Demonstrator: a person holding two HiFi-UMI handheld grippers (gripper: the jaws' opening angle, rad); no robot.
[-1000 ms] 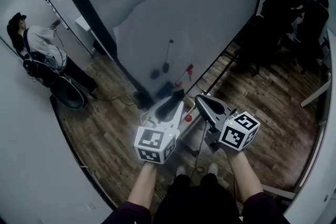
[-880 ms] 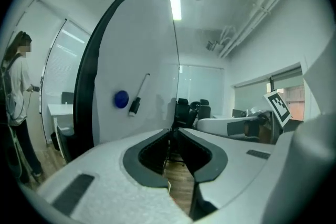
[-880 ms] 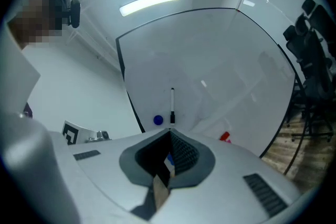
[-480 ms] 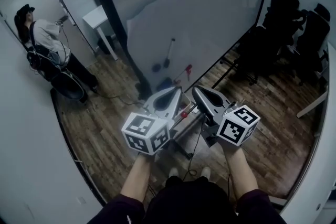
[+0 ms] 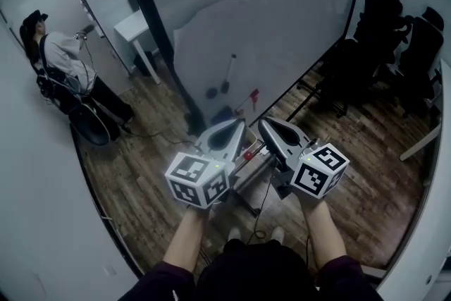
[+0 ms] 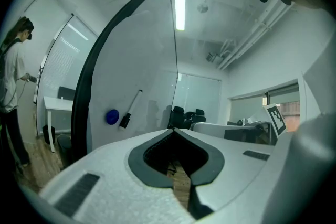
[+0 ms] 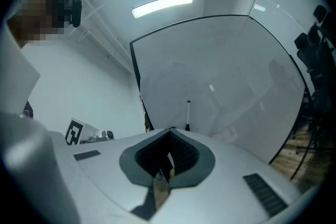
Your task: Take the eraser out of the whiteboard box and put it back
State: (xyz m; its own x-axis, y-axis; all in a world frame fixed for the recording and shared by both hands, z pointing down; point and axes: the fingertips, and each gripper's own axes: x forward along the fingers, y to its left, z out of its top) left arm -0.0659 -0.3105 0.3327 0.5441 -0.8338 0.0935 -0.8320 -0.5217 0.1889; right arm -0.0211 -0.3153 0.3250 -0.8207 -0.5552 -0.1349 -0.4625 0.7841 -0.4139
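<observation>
A big whiteboard [image 5: 282, 32] stands in front of me. A black marker [image 5: 228, 74] and a round blue piece [image 5: 211, 91] stick to it, and a blue block [image 5: 224, 113] that may be the eraser sits near its lower edge. My left gripper [image 5: 238, 125] and right gripper [image 5: 264, 125] hover side by side just short of the board's bottom, both shut and empty. In the left gripper view the jaw tips [image 6: 173, 130] meet, with the marker [image 6: 131, 108] and blue piece [image 6: 112, 116] beyond. The right gripper view shows its tips [image 7: 170, 129] meeting below the marker [image 7: 188, 113].
A person [image 5: 60, 67] stands at the far left beside a glass wall. A white table [image 5: 134, 28] is behind the board's left edge. Black office chairs [image 5: 394, 32] crowd the right. A small red item [image 5: 248, 154] shows between the grippers, above the board's stand.
The left gripper's jaws, parted a second ago, have come together. Both grippers have risen a little in front of the board's lower edge.
</observation>
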